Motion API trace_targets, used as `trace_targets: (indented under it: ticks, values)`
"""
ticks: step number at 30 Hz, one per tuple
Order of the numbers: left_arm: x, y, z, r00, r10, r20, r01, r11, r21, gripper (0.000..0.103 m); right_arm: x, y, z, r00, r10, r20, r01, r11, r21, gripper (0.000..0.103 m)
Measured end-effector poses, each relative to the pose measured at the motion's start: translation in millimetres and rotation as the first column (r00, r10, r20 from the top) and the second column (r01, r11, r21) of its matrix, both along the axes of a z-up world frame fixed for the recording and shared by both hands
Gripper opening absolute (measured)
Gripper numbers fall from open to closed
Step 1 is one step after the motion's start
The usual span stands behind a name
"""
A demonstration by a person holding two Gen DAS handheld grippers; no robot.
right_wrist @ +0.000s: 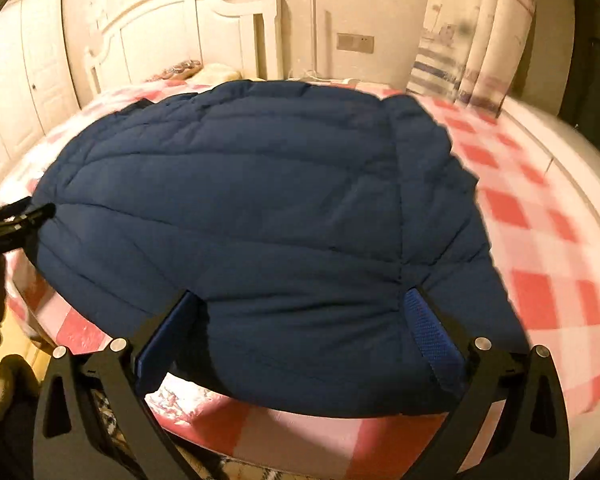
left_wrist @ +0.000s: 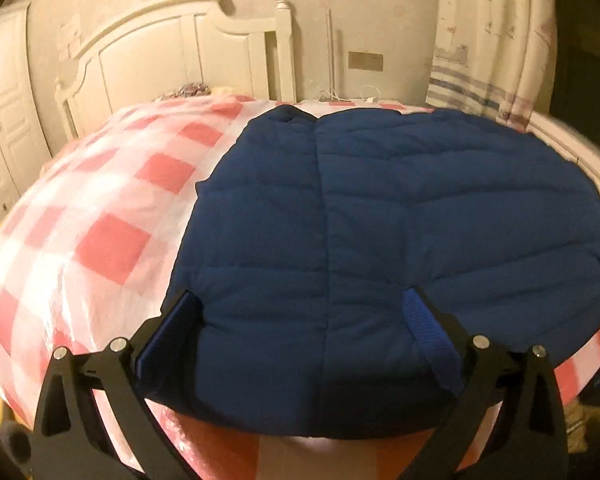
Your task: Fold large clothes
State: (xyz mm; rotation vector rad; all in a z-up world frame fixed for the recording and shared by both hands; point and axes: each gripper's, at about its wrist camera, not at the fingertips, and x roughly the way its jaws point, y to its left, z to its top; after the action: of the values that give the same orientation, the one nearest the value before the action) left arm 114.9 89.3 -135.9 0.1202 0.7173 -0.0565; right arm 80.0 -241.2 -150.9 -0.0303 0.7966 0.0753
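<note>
Warm yellowish light fills a bedroom where a white carved headboard (left_wrist: 172,52) stands against the far wall, a white wardrobe (right_wrist: 24,64) at the left side and a pale patterned curtain (left_wrist: 488,40) at the right. Across the bed lies a red-and-white checked sheet (left_wrist: 100,208), and on it, spread flat and reaching close to the near edge, is the large navy quilted jacket (left_wrist: 380,208) I am folding. My left gripper (left_wrist: 304,304) is over the jacket's near hem, its blue-padded fingers (left_wrist: 428,328) spread wide with the padded fabric bulging up between them; whether the pads press the cloth or only sit just above it I cannot tell. My right gripper (right_wrist: 304,304) is placed the same way at the near hem further along, fingers (right_wrist: 432,328) wide apart, straddling a puffed section of the jacket (right_wrist: 260,200) beside a long vertical seam. In the right wrist view my left gripper (right_wrist: 24,216) shows at the frame's left edge, its black tip touching the jacket's side edge. Checked sheet (right_wrist: 532,216) lies bare to the right of the jacket there.
</note>
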Motion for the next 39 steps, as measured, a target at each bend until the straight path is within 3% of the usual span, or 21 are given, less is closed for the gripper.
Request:
trace_targets:
  ticks: [2, 9, 13, 21, 25, 28, 34, 37, 39]
  values:
    - [4, -6, 1, 1.0, 0.028, -0.005, -0.028, 0.999, 0.023, 0.101, 3, 5, 1, 1.0, -0.009, -0.011, 0.008, 0.999, -0.031, 0.099]
    - [8, -8, -1, 0.999, 0.028, -0.019, -0.027, 0.999, 0.032, 0.101, -14, -3, 10, 1.0, -0.009, 0.0, 0.009, 1.0, -0.003, 0.097]
    - [6, -7, -2, 1.0, 0.028, -0.013, -0.027, 0.999, 0.035, 0.101, -50, -15, 23, 0.999, 0.019, 0.034, -0.024, 0.991, 0.13, 0.097]
    - [5, -9, -3, 0.999, 0.031, -0.007, -0.031, 0.999, 0.039, 0.101, -75, -30, -2, 0.999, -0.025, -0.031, 0.029, 0.989, 0.148, 0.097]
    - [5, -8, -3, 1.0, 0.03, -0.005, -0.03, 0.999, 0.041, 0.101, -76, -30, 4, 0.999, -0.033, 0.01, 0.031, 0.981, 0.19, 0.097]
    - [5, -8, -3, 1.0, 0.03, -0.005, -0.03, 0.999, 0.041, 0.101, -75, -22, 14, 0.998, -0.013, 0.064, -0.001, 0.978, 0.207, 0.097]
    - [4, -8, -2, 1.0, 0.03, -0.001, -0.03, 0.999, 0.041, 0.101, -42, -6, 33, 0.991, -0.034, 0.128, 0.017, 0.991, 0.136, 0.098]
    - [4, -9, -2, 1.0, 0.028, 0.0, -0.028, 0.999, 0.04, 0.101, -12, -7, 13, 0.996, -0.079, 0.032, 0.075, 0.992, 0.104, 0.098]
    - [4, -8, -1, 1.0, 0.026, 0.0, -0.026, 0.999, 0.037, 0.101, -6, -4, -1, 0.998, -0.061, 0.029, 0.059, 0.995, 0.077, 0.099]
